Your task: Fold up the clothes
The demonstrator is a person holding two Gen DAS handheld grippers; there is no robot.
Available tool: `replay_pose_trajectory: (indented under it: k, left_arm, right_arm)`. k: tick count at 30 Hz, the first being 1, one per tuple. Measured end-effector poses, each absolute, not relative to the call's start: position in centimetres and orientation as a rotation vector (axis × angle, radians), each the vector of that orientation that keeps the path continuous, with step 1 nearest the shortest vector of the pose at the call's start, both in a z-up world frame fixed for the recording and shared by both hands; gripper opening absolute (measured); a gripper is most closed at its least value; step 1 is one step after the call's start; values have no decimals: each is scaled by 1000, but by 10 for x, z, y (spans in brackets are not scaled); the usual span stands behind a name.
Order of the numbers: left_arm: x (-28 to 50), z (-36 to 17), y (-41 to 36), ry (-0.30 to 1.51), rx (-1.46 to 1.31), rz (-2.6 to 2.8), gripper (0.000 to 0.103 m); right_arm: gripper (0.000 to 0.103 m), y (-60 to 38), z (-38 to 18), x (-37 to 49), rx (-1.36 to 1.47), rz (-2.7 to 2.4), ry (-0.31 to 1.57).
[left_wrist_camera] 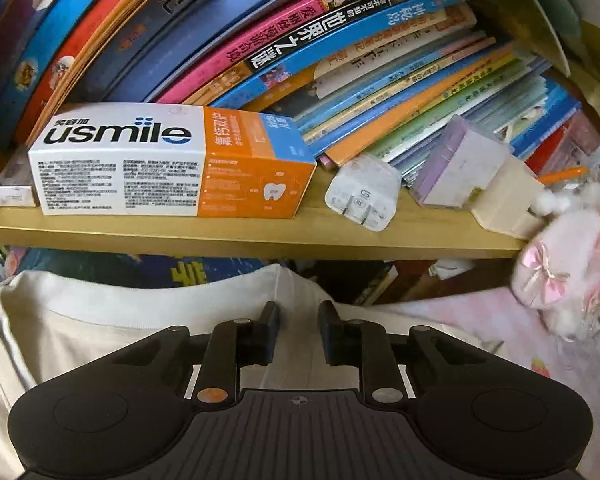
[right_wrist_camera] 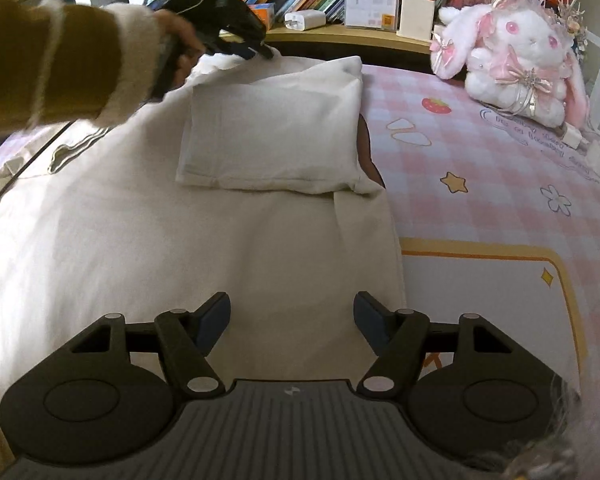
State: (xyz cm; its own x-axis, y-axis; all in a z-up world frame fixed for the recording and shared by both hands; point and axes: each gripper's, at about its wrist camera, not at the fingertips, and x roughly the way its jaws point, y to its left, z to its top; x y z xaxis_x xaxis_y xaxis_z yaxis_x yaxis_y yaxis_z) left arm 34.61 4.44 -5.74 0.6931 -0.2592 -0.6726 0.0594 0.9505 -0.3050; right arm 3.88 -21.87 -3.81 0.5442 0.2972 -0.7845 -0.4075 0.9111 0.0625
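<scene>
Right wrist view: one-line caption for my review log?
Open right tongs hover over a cream garment, sleeve folded in, while left tongs reach its far edge.

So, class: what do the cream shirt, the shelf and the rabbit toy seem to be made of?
Shirt: matte woven or knit cloth, probably cotton; soft creases.
Shelf: light wood or laminate; smooth, faint grain.
Rabbit toy: fluffy plush with shiny satin-like bows.

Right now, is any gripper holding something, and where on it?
Nothing is held. Left gripper hovers open at the cream shirt's collar; right gripper is open above it.
</scene>
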Motion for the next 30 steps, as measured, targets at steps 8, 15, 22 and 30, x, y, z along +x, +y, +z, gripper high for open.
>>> replay_pose_trajectory:
  k: [8,15,22,30]
  left_arm:
    - [234,1,51,648,-260,-268,33]
    - [86,12,109,689,-140,-83,51]
    - [-34,-1,153,767,-204,108,52]
    - [-76,-11,159,780,-167,229,53]
  right_arm:
    - [66,-221,-34,32,-134,414,891]
    - [67,-224,-29,18,-150,375,856]
    - [67,-228,-31,-1,-158,314,849]
    - [67,-232,-30,-22,-115,229,861]
